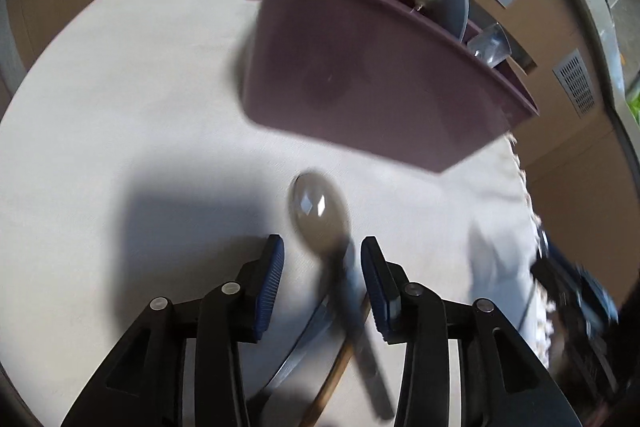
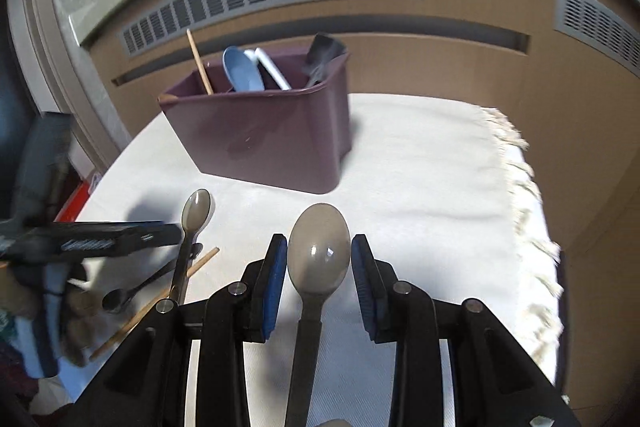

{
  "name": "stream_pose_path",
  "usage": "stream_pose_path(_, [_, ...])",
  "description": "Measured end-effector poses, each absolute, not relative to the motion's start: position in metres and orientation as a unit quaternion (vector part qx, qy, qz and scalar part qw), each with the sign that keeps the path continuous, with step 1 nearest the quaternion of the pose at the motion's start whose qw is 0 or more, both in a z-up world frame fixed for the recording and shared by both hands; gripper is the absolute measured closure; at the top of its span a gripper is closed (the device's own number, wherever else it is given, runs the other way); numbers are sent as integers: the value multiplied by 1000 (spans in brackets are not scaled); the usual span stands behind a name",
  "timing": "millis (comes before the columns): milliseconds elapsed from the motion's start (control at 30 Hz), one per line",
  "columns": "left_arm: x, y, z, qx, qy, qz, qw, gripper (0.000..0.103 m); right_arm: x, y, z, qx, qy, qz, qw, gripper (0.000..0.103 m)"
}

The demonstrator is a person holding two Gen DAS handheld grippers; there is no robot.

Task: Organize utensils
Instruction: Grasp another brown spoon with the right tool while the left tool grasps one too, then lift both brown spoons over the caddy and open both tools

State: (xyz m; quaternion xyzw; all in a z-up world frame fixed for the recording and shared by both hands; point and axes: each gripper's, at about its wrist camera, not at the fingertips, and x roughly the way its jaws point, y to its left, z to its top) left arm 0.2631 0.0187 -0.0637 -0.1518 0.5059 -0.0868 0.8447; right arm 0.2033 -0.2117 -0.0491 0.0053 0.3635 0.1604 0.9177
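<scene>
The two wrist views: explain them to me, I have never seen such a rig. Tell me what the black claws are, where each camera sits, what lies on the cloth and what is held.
No robot here. A person holds a two-finger gripper in each hand, and a fisheye camera on each one looks along its fingers. The black claws with blue pads at the bottom of each picture are those fingers.

The left wrist view shows the left gripper open over a loose spoon that lies on the white cloth.

The right wrist view shows the right gripper, which seems to pinch the held spoon by its bowl.

A purple bin stands on the cloth with utensils in it. A wooden stick and a black spoon also lie on the cloth.
</scene>
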Motion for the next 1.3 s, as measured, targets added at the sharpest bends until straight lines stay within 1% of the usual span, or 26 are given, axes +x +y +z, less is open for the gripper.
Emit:
stream_pose_path(67, [272,1,-64,-126,515,-96,842,57,197,-215,-49,5,359,158,920,73])
stream_pose_path(167, [278,-31,-63,-51,515,-89,851,51,188,-222,-51,6,354,156,922,73])
stream_pose_path(267, [280,-51,-65,8,511,-68,857,51,186,-226,-52,11,349,148,925,73])
stream_pose_path(333, [280,-56,-66,29,510,-61,858,51,186,-225,-53,9,346,143,927,73])
stream_pose_path(433, [282,-54,-65,20,510,-58,858,52,183,-225,-51,2,340,141,930,73])
stream_pose_path(500, [282,-52,-64,22,508,-57,859,56,181,-225,-48,2,336,142,931,73])
stream_pose_path(533, [280,-50,-63,19,505,-57,861,68,179,-225,-46,3,333,143,932,73])
stream_pose_path(567, [278,-46,-62,10,500,-62,864,70,179,-225,-45,3,331,144,933,73])
stream_pose_path(667, [263,-28,-54,-40,487,-106,866,70,175,-226,-38,9,324,150,934,73])
stream_pose_path(833, [226,-2,-23,-83,439,-145,883,70,169,-228,-26,26,316,168,933,73])
stream_pose_path(1000, [197,3,1,-81,391,-155,904,70,167,-223,-20,26,314,159,936,73])
stream_pose_path(1200, [193,9,16,-79,379,-165,907,70,165,-216,-12,56,311,153,936,73])
stream_pose_path(1300, [194,10,30,-76,365,-163,914,70,160,-211,-2,51,302,152,940,73])
